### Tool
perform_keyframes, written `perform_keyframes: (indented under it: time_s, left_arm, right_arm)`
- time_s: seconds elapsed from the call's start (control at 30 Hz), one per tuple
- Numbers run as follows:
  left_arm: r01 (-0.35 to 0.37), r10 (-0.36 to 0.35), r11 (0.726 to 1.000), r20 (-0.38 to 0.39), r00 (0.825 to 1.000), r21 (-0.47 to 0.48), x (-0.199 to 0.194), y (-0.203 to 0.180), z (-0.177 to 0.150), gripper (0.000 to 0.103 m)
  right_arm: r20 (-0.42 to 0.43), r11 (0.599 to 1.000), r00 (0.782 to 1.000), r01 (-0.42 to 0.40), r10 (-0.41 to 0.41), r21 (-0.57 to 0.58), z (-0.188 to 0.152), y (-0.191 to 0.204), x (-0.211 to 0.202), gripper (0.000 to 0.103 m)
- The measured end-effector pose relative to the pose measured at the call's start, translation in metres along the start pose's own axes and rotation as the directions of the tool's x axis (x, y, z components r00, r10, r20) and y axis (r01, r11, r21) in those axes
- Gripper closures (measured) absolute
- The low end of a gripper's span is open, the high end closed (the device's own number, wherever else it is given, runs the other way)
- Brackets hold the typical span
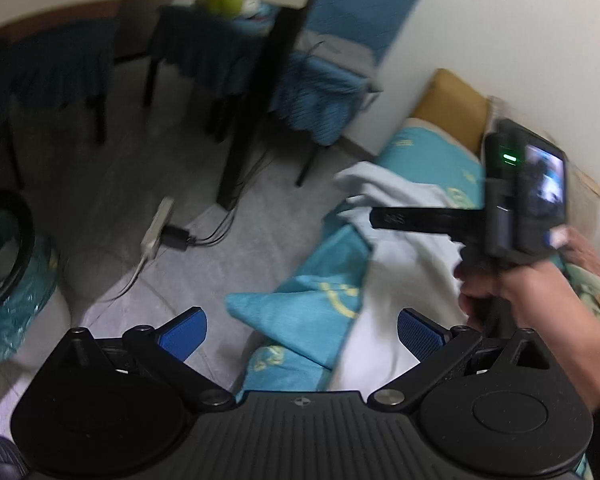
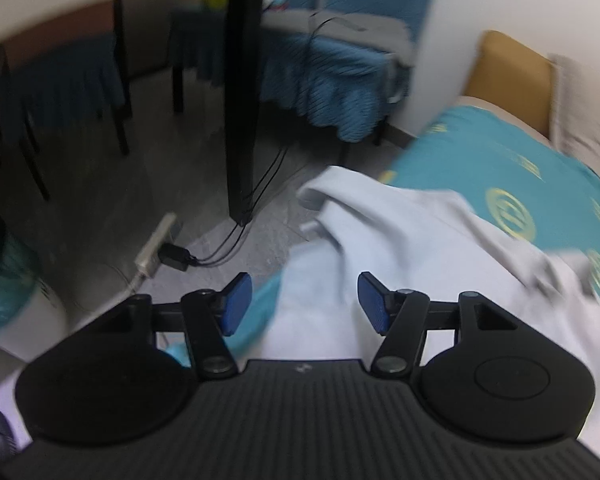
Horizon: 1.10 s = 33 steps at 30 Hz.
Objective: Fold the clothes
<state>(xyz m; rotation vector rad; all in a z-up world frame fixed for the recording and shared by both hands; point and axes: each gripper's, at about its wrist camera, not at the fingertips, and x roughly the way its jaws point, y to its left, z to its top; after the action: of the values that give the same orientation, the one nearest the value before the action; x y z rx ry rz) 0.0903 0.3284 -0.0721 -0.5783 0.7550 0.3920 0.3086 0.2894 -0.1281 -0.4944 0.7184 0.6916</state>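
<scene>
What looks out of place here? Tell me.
The pale garment lies crumpled and unfolded, one corner hanging off the edge of the teal-covered bed. A power strip with trailing cables sits loose on the floor. Both frames are blurred.

A bed (image 2: 512,148) covered with a teal sheet (image 2: 480,168) printed with yellow round emblems carries the clothes. A pale grey-white garment (image 2: 404,232) lies crumpled directly on the sheet, one edge hanging over the bed's side toward the floor. In the left wrist view a fold of the teal sheet (image 1: 312,300) is turned up beside the garment (image 1: 400,264). A tan headboard (image 2: 508,76) stands at the far end, against the wall.
</scene>
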Motion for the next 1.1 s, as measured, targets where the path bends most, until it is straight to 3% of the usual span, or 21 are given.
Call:
perform_keyframes:
  time_s: [0.27, 0.3, 0.33, 0.37, 0.5, 0.67, 0.8, 0.9, 1.1]
  left_arm:
    - [0.024, -0.026, 0.995, -0.026, 0.999, -0.092, 0.032, 0.014, 0.005, 0.001]
    - [0.027, -0.03, 0.994, -0.026, 0.999, -0.107, 0.035, 0.015, 0.006, 0.0]
    - [0.028, -0.031, 0.993, -0.026, 0.999, -0.117, 0.037, 0.016, 0.006, 0.001]
    - [0.029, -0.033, 0.992, -0.024, 0.999, -0.123, 0.038, 0.016, 0.006, 0.001]
    - [0.041, -0.041, 0.992, -0.003, 0.999, -0.123, 0.038, 0.014, 0.004, 0.001]
    - [0.064, -0.057, 0.993, 0.077, 0.995, -0.097, 0.029, 0.005, 0.003, 0.001]
    - [0.146, -0.141, 0.989, 0.147, 0.979, -0.027, 0.014, -0.011, -0.003, 0.001]
    - [0.185, -0.191, 0.981, 0.174, 0.966, 0.051, 0.005, -0.028, -0.012, 0.001]
    - [0.221, -0.252, 0.958, 0.166, 0.953, 0.184, -0.002, -0.062, -0.029, 0.001]
  right_arm:
    - [-0.07, 0.98, 0.995, 0.062, -0.077, -0.189, 0.013, 0.027, 0.083, 0.059]
    - [-0.064, 0.974, 0.994, 0.076, -0.092, -0.214, 0.012, 0.029, 0.087, 0.066]
    - [-0.057, 0.969, 0.992, 0.094, -0.11, -0.227, 0.012, 0.03, 0.09, 0.084]
    - [-0.051, 0.967, 0.991, 0.112, -0.127, -0.23, 0.012, 0.029, 0.09, 0.094]
    - [0.034, 0.97, 0.989, 0.146, -0.142, -0.194, 0.014, 0.023, 0.074, 0.099]
    - [0.175, 0.984, 0.97, 0.174, -0.166, -0.031, 0.02, -0.008, 0.018, 0.099]
    - [0.257, 0.968, 0.939, 0.193, -0.229, 0.158, 0.011, -0.054, -0.044, 0.099]
    - [0.272, 0.922, 0.912, 0.214, -0.307, 0.323, -0.012, -0.097, -0.091, 0.099]
    - [0.144, 0.78, 0.908, 0.248, -0.394, 0.574, -0.106, -0.183, -0.14, 0.099]
